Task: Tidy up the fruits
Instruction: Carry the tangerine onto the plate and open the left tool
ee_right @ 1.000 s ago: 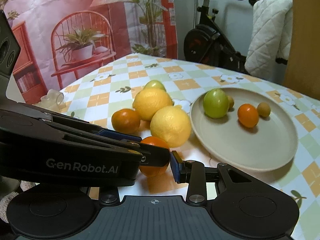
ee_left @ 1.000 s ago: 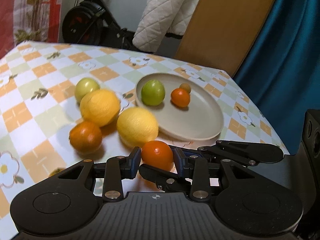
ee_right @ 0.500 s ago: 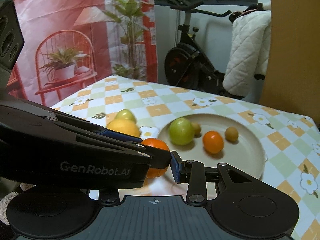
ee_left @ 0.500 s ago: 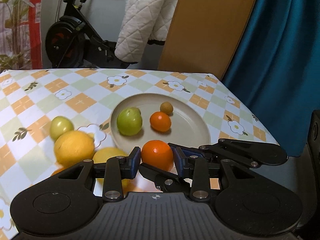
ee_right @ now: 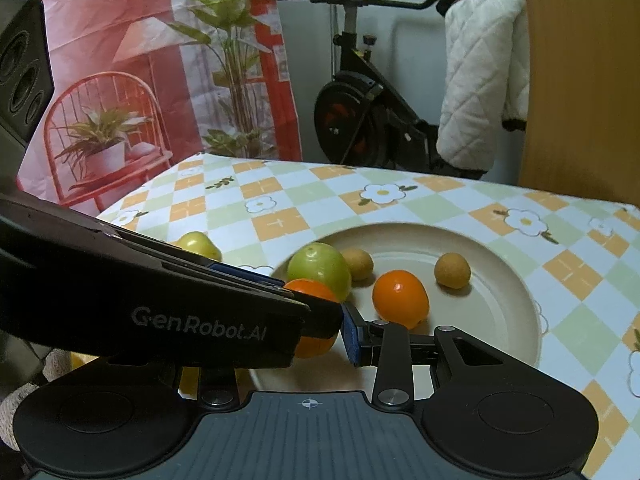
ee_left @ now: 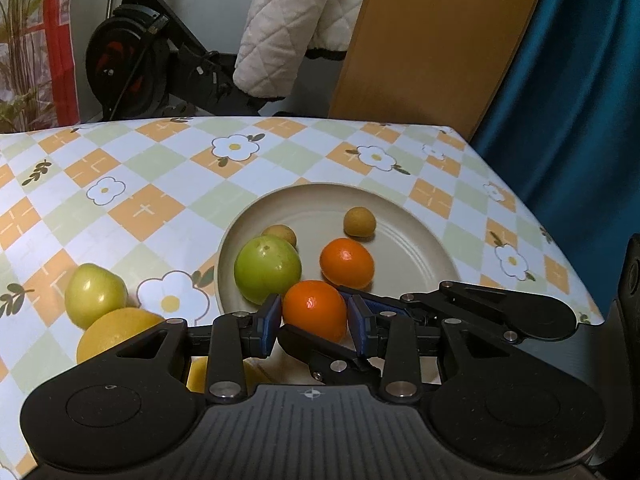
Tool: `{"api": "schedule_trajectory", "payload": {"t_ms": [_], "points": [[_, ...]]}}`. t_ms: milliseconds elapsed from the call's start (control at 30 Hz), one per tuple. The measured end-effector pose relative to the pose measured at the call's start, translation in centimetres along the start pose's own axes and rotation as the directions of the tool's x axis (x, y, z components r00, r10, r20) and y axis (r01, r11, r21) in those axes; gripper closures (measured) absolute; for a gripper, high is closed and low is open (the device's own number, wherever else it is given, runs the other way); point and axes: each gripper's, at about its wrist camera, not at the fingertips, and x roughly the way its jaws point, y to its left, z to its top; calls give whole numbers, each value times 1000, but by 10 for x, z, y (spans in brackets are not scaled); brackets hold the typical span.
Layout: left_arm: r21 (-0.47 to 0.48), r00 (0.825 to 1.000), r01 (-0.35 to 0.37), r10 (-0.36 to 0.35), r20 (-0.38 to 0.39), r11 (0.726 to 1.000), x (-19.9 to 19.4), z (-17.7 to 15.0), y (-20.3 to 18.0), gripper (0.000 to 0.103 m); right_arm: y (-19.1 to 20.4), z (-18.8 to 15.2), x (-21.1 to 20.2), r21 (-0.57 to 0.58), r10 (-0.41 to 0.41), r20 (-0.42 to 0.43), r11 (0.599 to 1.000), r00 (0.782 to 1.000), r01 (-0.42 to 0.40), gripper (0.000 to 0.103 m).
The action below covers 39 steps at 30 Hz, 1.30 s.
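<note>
Left gripper (ee_left: 314, 320): matte black body, ribbed grey top plate bearing a small crosshair mark, two round black discs at the sides, black linkage arms fixed with silver screws, blue pads on the fingertips. Right gripper (ee_right: 320, 326): same build; the black arm crossing its view reads "GenRobot.AI" in grey lettering.

exercise bike (ee_right: 360, 112) | quilted white cover (ee_left: 288, 28) | teal curtain (ee_left: 572, 100)
</note>
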Motion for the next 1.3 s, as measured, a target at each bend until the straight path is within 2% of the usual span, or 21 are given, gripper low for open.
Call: {"api": "schedule_trajectory", "payload": {"t_ms": [300,700,900,1067,1167,1300], "points": [[13,999,-34,35,-25,999,13,-1,2,65,-2,-2,17,19,3,-47,1000,999,-2,70],[9,999,-48,48,1,999,9,-3,3,64,2,0,16,20,-7,-50,1000,999,8,69],[-15,998,-22,23,54,1000,-23,-7,13,64,6,0,0,26,-11,-32,1000,999,12,68],[-53,993,-25,31,111,998,-55,-18,29,64,6,-6,-20,75,-19,1,997,1000,19,68],[-99,991,-31,44,130,995,-73,-26,42,64,10,-12,-31,92,-13,19,996,1000,11,68],[-120,984,-76,94,154,990,-94,-40,53,64,23,-17,-43,66,0,48,998,999,-3,68]]}}
